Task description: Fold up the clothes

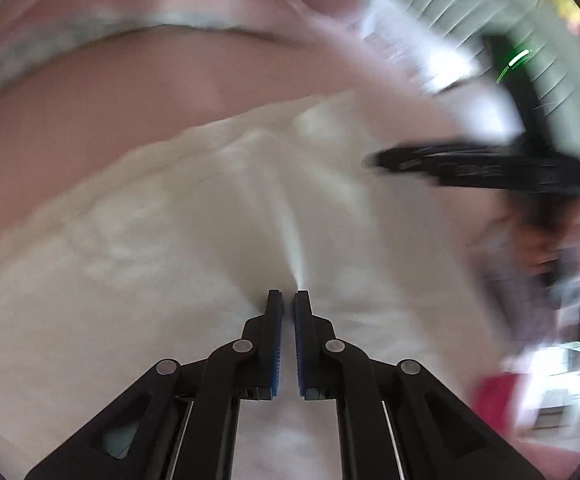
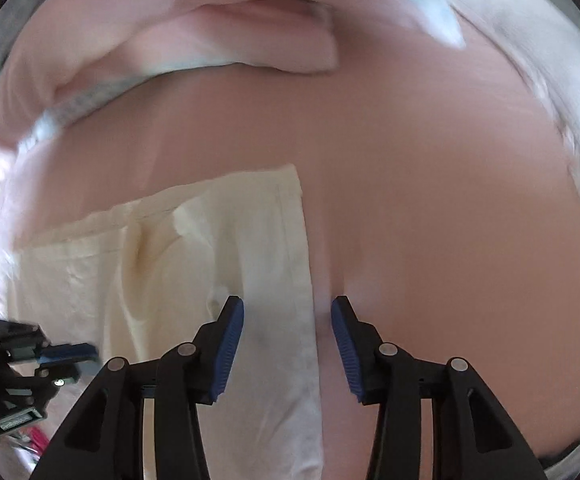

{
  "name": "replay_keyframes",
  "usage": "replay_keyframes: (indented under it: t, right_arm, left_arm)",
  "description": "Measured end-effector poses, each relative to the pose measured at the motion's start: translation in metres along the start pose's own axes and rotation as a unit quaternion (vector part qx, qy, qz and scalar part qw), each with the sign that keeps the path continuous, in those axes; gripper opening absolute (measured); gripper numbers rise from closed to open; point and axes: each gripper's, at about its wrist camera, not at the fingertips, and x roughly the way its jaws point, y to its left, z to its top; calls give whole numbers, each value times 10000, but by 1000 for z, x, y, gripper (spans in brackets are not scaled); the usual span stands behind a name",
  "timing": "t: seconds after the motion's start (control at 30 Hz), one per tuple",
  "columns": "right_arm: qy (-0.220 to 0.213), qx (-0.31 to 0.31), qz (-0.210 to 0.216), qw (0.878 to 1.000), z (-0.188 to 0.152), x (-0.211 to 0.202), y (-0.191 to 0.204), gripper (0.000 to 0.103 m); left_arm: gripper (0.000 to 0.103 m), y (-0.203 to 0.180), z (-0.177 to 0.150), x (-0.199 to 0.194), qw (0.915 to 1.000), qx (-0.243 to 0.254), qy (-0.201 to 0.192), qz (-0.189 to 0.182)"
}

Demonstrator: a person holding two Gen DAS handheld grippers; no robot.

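Where the right wrist view is sharp, a cream garment [image 2: 193,264] lies flat on a pink bedsheet [image 2: 450,208], its hemmed right edge running down the frame. The right gripper [image 2: 287,306] hangs over that edge with jaws parted about halfway; the left blue pad [image 2: 229,344] sits over the cloth, the right one over bare sheet, and neither presses on fabric. Beyond the garment, a pink pillow or folded cover [image 2: 249,40] with a grey-patterned border lies across the top of the bed.

Left wrist view heavily smeared. The left gripper [image 1: 288,294] has its fingers drawn nearly together, only a sliver between the blue pads. A thin pale ridge of cream garment [image 1: 209,208] runs up from the fingertips, probably a pinched fold, though the blur leaves this uncertain. The pink bedsheet [image 1: 89,112] shows above the cloth. The right gripper [image 1: 390,162] enters as a dark streak from the right, over the cloth's far side.
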Motion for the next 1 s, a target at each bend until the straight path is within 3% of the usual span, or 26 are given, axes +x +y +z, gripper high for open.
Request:
replay_keyframes:
  t: [0.07,0.17,0.23,0.27,0.33,0.37,0.43,0.53,0.6,0.63,0.67,0.7,0.77,0.83,0.93,1.0]
  right_arm:
    - [-145,-567,-916,9941,-2,-4,11,44]
    - [-318,-452,-1362,9891,2,-16,3,46]
    - [-618,-436,-1603,9842,4,-29,4,46]
    - [-871,-465,-1332,9862,6,-40,8,46]
    - [-753,-466,-283,9957,11,-44,18,46]
    - [-596,-529,183,9967,14,-42,26,46]
    - [-154,-1102,381,9931,16,-26,56,46]
    - [5,-1946,-372,9802,13,1,81,45]
    - [-211,-1655,-556,9844,23,-2,69,44]
    - [-379,-1403,-961,9847,29,-7,56,31]
    - [-546,-1148,-1365,9825,35,-12,43,30]
    - [-682,-935,-1664,9792,40,-16,32,31]
    - [-699,-897,-1392,9837,41,-24,26,32]
    - [-731,-924,-1103,9869,42,-32,24,34]
    - [-753,-1874,-500,9781,24,-39,67,49]
    - [-516,-2462,-184,9677,10,-31,97,49]
  left_arm:
    - [2,13,11,-4,9994,-145,-209,254]
    - [2,29,22,-24,9885,-454,-595,1316]
    - [2,37,27,-29,9930,-723,-629,684]
    - [2,41,30,-31,9937,-855,-639,342]
    - [2,26,34,-26,9963,-557,-500,-428]
    - [2,19,34,-19,9967,-448,-409,-536]
    - [2,7,36,-6,9970,-236,-225,-705]
    - [2,12,37,5,9994,-205,-250,-88]
    - [2,24,40,-8,9945,-363,-674,713]
    - [2,34,41,-17,9888,-546,-848,1101]
    - [2,44,41,-26,9809,-736,-1016,1485]
    - [2,54,39,-30,9801,-947,-1007,1423]
    - [2,67,34,-37,9811,-1206,-977,1154]
    - [3,70,27,-44,9847,-1115,-998,893]
    - [4,66,17,-47,9947,-689,-679,356]
    - [4,61,15,-41,9977,-479,-447,160]
